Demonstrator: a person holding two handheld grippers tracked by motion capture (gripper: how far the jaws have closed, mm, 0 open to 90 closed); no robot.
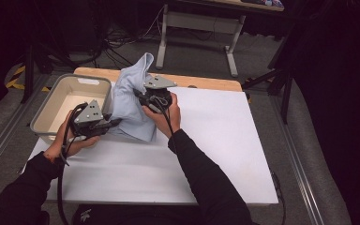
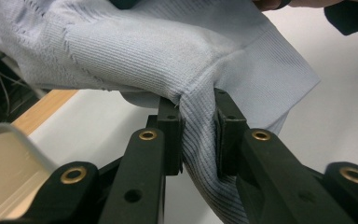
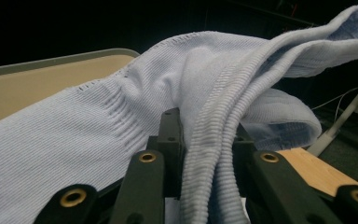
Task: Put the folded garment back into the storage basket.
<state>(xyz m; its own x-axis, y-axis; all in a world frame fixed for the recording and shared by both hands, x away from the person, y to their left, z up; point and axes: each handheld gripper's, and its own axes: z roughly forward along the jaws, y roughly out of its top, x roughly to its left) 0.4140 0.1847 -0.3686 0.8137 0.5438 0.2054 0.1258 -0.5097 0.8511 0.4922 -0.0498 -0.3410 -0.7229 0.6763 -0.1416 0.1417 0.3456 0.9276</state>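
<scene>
While both our left gripper (image 1: 110,123) and right gripper (image 1: 140,97) pinch the knit (image 1: 130,105) aloft beside the bin (image 1: 51,101), we judge its loose hem could snag the rim.

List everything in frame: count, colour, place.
knit cloth: 1, pale blue, lifted above the table's back left, beside the bin, held by both claws
bin: 1, grey outside, beige inside, at the table's left edge
table: 1, white top with a wood strip along the back
desk: 1, white legs, on the floor behind the table
cables: several, dark, on the floor at back left
left claw: 1, black, shut on a ribbed fold of the cloth
right claw: 1, black, shut on a ribbed edge of the cloth
sleeves: 2, black, coming in from the bottom
</scene>
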